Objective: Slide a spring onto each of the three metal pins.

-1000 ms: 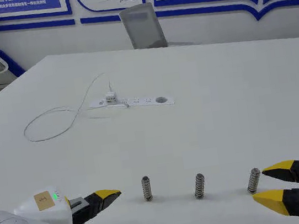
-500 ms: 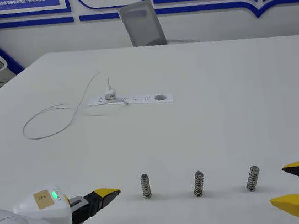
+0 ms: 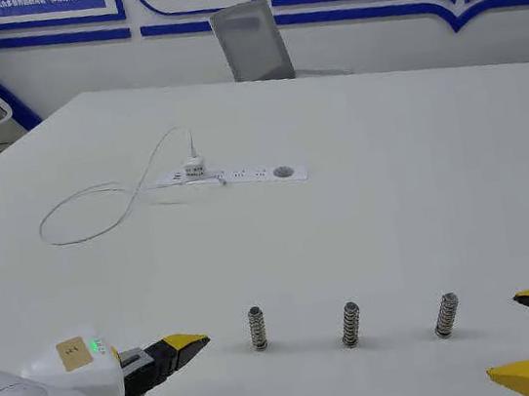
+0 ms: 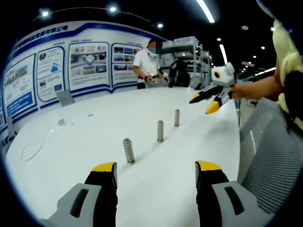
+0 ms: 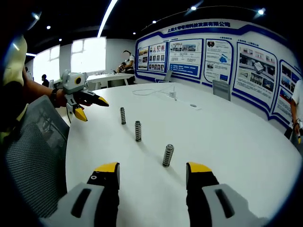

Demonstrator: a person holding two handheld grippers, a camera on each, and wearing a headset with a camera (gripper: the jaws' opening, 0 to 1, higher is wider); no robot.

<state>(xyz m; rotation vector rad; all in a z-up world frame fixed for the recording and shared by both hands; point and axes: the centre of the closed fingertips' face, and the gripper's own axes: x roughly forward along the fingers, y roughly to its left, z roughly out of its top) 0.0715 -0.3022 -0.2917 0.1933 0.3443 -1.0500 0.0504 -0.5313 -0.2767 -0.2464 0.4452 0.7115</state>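
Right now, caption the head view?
Three upright springs in a row on white table, between open left gripper and right gripper.

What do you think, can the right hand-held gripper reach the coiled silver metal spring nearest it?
Probably yes. The yellow-tipped right hand-held gripper is open and aimed at the coiled silver metal spring just ahead, with only bare white table between them.
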